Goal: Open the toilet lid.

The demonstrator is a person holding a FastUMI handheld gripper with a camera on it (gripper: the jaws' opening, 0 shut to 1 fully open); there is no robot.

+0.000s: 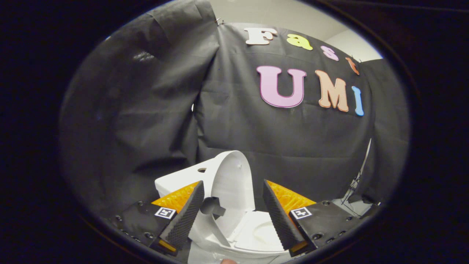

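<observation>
Toilet lid (pixel 231 179) looks already swung up, standing between the tongs (pixel 233 209) with its small knob (pixel 211 206) by the left finger. Tongs are spread wide, touching nothing, so probably just let go.

Support surface hidden; toilet (pixel 234 227) below spread fingers (pixel 270 205).

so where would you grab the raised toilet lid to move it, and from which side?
Take the toilet lid by its thin curved upper rim, coming from the front over the seat. It stands nearly upright between the open fingers of the gripper, so the rim is the exposed edge; one finger on the inner face, one behind. The small knob on it looks like another option.
</observation>
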